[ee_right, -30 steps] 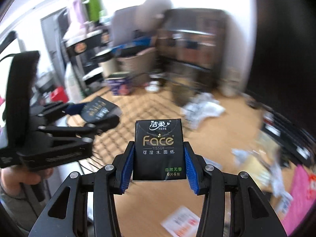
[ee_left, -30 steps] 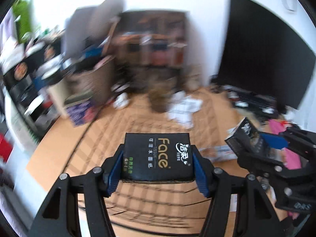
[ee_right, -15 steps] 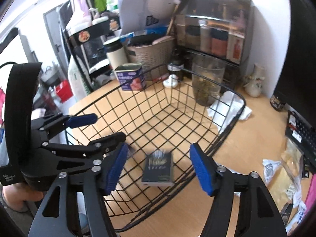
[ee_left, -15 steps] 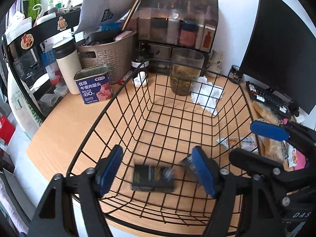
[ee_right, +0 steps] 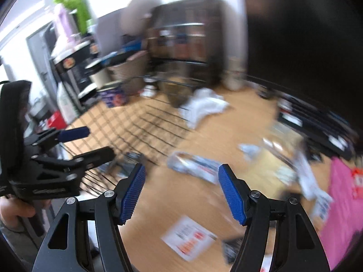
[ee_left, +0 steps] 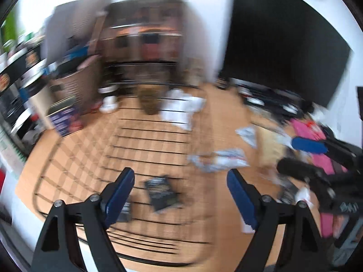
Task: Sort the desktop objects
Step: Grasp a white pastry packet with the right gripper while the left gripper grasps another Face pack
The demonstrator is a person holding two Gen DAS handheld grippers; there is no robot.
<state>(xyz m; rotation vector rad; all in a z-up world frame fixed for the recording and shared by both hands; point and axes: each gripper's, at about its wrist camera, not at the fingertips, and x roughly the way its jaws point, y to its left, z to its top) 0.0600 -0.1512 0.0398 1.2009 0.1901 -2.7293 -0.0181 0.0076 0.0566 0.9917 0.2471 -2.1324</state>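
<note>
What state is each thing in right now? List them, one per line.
Left hand-held gripper: jaws opening, nothing between the pads.
Right hand-held gripper: open, empty.
Wire basket: upright on the desk.
Black tissue pack: lying flat inside the basket, released.
White tissue: crumpled on the desk, outside the basket.
Printed leaflet: flat on the desk.

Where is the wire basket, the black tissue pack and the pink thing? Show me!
Wire basket (ee_left: 145, 136), left wrist view, on a wire of its floor.
Black tissue pack (ee_left: 162, 192), left wrist view, on the middle of its top face.
Pink thing (ee_right: 340, 204), right wrist view, on its flat pink surface.
</note>
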